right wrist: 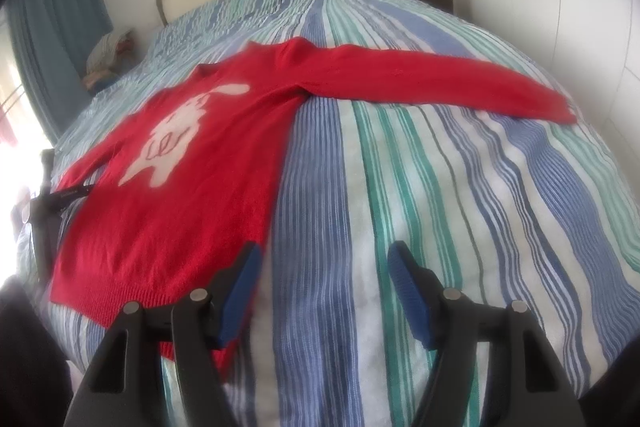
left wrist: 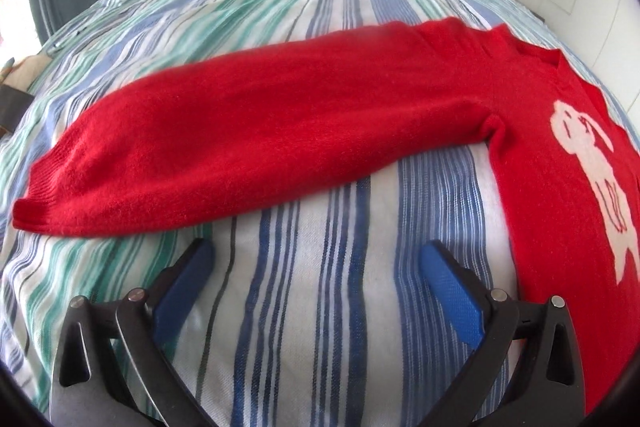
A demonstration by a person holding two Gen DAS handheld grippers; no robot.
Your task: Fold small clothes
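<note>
Left wrist view: red sweater [left wrist: 560,187] lies flat on striped bed [left wrist: 320,327], sleeve [left wrist: 240,147] stretched out to left, white figure on chest at right. Left tool [left wrist: 316,259] open wide, empty — hovers just near of sleeve. Right wrist view: right tool [right wrist: 322,263] partly open, empty, at sweater's near right hem corner; far sleeve [right wrist: 440,79] spread right.
</note>
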